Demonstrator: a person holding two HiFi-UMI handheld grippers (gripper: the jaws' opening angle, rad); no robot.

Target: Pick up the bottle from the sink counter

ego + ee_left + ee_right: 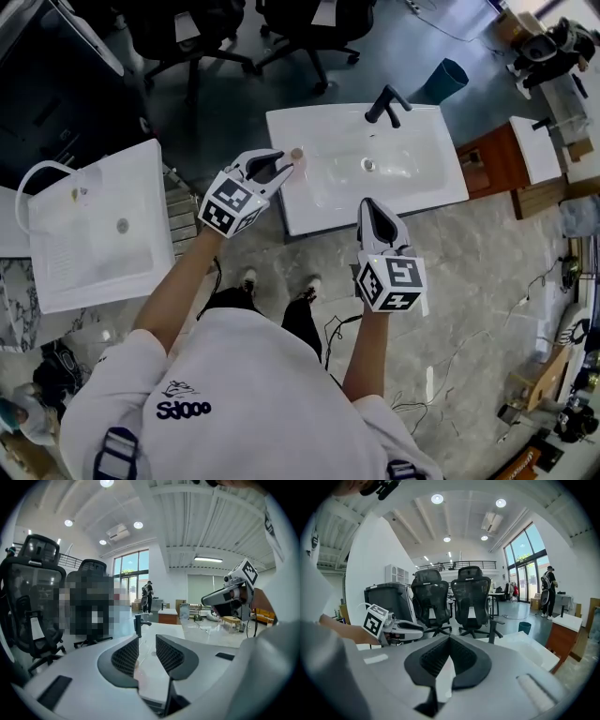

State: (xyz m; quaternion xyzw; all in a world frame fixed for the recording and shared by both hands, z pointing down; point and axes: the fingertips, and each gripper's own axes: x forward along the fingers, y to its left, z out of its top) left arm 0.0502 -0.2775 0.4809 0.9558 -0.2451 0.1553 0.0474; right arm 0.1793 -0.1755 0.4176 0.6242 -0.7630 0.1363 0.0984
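Left claw lined up on bottle at sink edge

Bottle (297, 153) stands on the left edge of the sink worktop (441, 192), well left of the faucet (384, 103); from above only its pinkish top is clear. Left claw (284, 163) (147, 641) points at it, jaws partly apart, probably to slip round the bottle. It is just beside the bottle with no grip and holds nothing. Right claw (367, 202) (449, 641) hangs at the worktop's front edge, jaw tips together, empty, likely parked clear.
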